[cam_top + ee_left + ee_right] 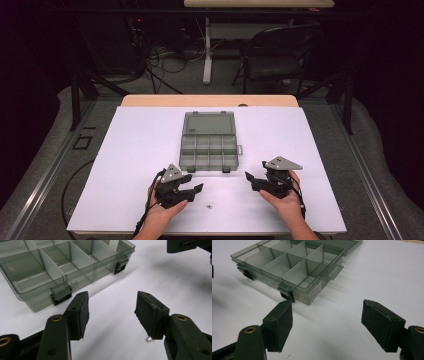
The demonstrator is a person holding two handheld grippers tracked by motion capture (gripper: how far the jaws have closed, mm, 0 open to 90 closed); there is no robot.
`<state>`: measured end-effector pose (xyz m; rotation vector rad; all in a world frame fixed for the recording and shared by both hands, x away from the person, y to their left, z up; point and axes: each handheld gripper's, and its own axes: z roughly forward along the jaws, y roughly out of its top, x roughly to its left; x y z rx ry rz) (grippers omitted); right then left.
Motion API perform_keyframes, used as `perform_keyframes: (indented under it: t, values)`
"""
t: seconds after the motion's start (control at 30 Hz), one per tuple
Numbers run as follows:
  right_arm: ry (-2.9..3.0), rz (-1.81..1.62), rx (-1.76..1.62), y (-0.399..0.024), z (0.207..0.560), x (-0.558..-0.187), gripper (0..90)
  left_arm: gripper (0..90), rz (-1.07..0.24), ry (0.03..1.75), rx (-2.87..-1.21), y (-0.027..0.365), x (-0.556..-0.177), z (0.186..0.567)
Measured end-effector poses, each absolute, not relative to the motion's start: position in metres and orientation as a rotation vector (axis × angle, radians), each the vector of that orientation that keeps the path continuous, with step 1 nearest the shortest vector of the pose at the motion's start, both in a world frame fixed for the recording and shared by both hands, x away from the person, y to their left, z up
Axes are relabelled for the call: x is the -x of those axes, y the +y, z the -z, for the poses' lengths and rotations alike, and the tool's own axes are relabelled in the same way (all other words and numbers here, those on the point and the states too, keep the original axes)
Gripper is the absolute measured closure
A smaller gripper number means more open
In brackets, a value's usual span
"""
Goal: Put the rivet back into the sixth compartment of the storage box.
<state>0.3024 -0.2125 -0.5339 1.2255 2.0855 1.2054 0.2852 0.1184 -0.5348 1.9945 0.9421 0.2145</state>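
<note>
Left gripper (pixel 111 312) spread, nothing between its jaws; small metal part (pixel 149 339) lies on the white table (pixel 135 145) just beside its right jaw. Right gripper (pixel 327 322) spread, empty, near the open compartment box (pixel 208 148). Risk: the closing jaw nudges the tiny part aside, off-centre, and it skitters away.

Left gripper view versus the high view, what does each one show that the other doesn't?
Left gripper view alone: a small silvery piece on the table by the left claw, whose jaws stand open with nothing between them.

High view alone: the box's open lid, the folding chair, the person's hands, and a tiny dark speck on the white table.

Both: the compartment box and the right claw.
</note>
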Motion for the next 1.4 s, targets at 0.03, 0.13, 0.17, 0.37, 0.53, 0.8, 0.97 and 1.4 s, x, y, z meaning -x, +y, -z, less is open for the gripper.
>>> perform_keyframes:
  t: [0.03, 0.13, 0.17, 0.37, 0.53, 0.8, 0.97, 1.4]
  values:
    - [2.086, -1.206, -1.226, -0.212, 0.534, -0.302, 24.5, 45.0, -0.215, 0.943, -1.993, 0.118, -0.285, 0.535]
    - [2.083, -1.211, -1.221, -0.212, 0.533, -0.302, 24.6, 46.7, -0.214, 0.946, -1.981, 0.117, -0.283, 0.536]
    - [2.082, -1.211, -1.222, -0.212, 0.534, -0.303, 24.6, 47.0, -0.216, 0.949, -1.980, 0.117, -0.282, 0.537]
    - [2.084, -1.211, -1.215, -0.211, 0.534, -0.303, 24.6, 48.7, -0.197, 0.943, -1.980, 0.117, -0.276, 0.540]
    - [2.088, -1.208, -1.215, -0.211, 0.533, -0.302, 24.6, 49.4, -0.192, 0.934, -1.983, 0.119, -0.272, 0.542]
    - [2.094, -1.207, -1.205, -0.209, 0.533, -0.302, 24.7, 52.8, -0.163, 0.930, -2.008, 0.116, -0.266, 0.551]
    - [2.099, -1.205, -1.197, -0.207, 0.533, -0.302, 24.7, 58.0, -0.127, 0.933, -2.021, 0.113, -0.262, 0.558]
    - [2.098, -1.210, -1.191, -0.207, 0.532, -0.302, 24.7, 67.8, -0.061, 0.891, -2.047, 0.098, -0.258, 0.567]
